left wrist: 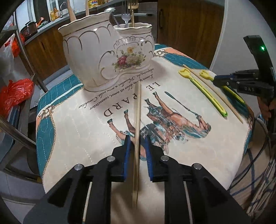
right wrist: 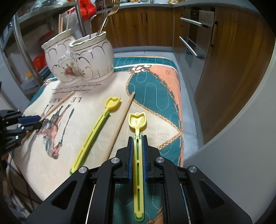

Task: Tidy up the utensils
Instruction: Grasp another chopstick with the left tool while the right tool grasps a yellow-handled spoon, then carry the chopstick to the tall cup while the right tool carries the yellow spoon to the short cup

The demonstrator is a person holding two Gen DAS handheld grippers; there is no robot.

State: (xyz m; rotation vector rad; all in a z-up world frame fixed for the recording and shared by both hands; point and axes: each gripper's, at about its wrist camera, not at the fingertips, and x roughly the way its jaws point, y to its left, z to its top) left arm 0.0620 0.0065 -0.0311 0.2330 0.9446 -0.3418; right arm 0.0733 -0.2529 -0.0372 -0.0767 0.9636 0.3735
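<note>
Nearest the left wrist camera, the left tool [left wrist: 137, 139] has its blue pads either side of a wooden chopstick [left wrist: 137, 120] with a visible gap on each side, so it is released, not clenched; no earlier picture shows any motion. That chopstick runs from between the pads toward the far white ceramic holder [left wrist: 103, 56], its far tip near the holder's base. From the right wrist camera, the right tool [right wrist: 137, 137] has its pads against both sides of a yellow scoop's handle [right wrist: 138, 172], grasping it, with the scoop's bowl pointing away just past the fingertips. Left of it on the printed cloth [right wrist: 155, 89] lies a second wooden chopstick [right wrist: 119, 127], and further left a second yellow scoop [right wrist: 96, 134], both flat and apart from each other. The holder has two compartments: the one on the left in the right wrist view holds wooden sticks, the one on the right holds forks [right wrist: 108, 15] standing upright. Behind the cloth are brown wooden cabinets [right wrist: 143, 27], and red plastic bags [left wrist: 15, 94] sit at the left in the left wrist view
</note>
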